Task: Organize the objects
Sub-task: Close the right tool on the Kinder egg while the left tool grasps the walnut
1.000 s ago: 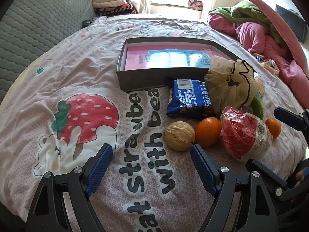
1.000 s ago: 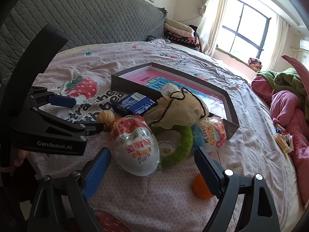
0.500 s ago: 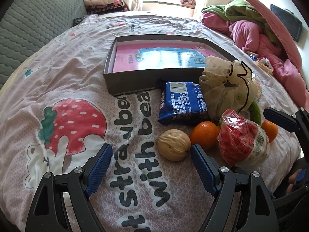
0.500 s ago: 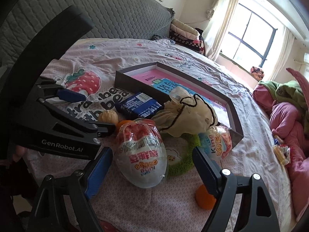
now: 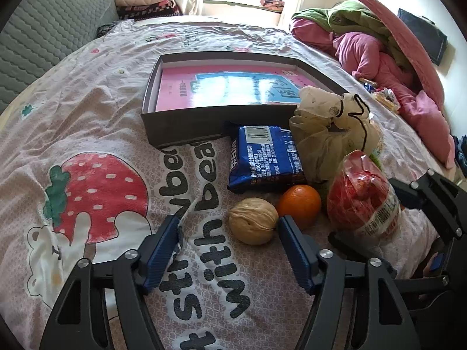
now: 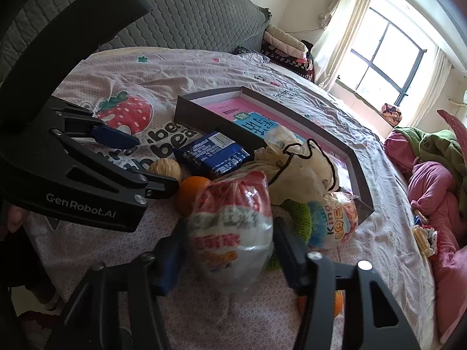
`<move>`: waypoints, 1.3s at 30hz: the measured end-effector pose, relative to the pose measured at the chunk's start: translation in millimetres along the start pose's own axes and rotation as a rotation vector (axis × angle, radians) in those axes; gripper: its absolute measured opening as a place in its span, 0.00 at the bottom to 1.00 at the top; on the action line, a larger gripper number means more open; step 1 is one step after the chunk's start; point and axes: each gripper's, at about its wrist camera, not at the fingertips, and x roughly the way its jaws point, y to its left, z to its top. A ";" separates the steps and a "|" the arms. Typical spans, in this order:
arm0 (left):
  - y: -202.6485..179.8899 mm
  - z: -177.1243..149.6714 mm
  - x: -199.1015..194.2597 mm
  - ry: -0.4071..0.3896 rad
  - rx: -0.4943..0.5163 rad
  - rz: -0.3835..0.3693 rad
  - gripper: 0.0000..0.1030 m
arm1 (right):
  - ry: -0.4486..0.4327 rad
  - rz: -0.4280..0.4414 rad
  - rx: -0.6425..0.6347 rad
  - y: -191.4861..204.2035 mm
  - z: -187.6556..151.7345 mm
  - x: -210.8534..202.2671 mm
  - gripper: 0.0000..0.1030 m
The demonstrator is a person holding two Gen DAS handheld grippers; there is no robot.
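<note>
A walnut (image 5: 252, 221) lies on the strawberry-print bedsheet (image 5: 96, 134) between the blue pads of my left gripper (image 5: 229, 248). It sits close to the right pad and well clear of the left one, and the jaws are closing. An orange (image 5: 299, 204) lies just behind the walnut. My right gripper (image 6: 229, 245) is closing on a large egg-shaped toy in red and white wrap (image 6: 230, 230), with both pads against its sides. A dark shallow box (image 5: 186, 128) holding a pink book stands behind the pile.
A blue snack packet (image 5: 262, 157), a beige drawstring pouch (image 5: 327, 128), a green ring (image 6: 297, 215), a second wrapped egg (image 6: 332, 224) and another orange (image 6: 337, 303) crowd the box's near corner. Pink and green bedding (image 5: 379, 58) is heaped at the right. A grey padded headboard (image 5: 43, 29) stands at the left.
Both pairs of jaws have narrowed. The right pads have come in against the wrapped egg. The left gripper has edged forward, so the walnut now lies between its fingers.
</note>
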 end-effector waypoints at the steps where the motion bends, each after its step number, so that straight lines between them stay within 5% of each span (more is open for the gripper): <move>1: -0.8 -0.1 -0.2 -0.002 -0.001 -0.007 0.64 | 0.000 0.003 0.002 0.2 0.6 0.0 0.50; 21: -14.1 0.4 -2.8 -0.006 0.042 -0.070 0.36 | -0.049 0.061 0.101 -17.8 -1.2 -17.3 0.50; 39: -13.2 2.0 -0.7 -0.010 0.039 -0.081 0.32 | -0.079 0.080 0.140 -22.4 -1.8 -31.2 0.50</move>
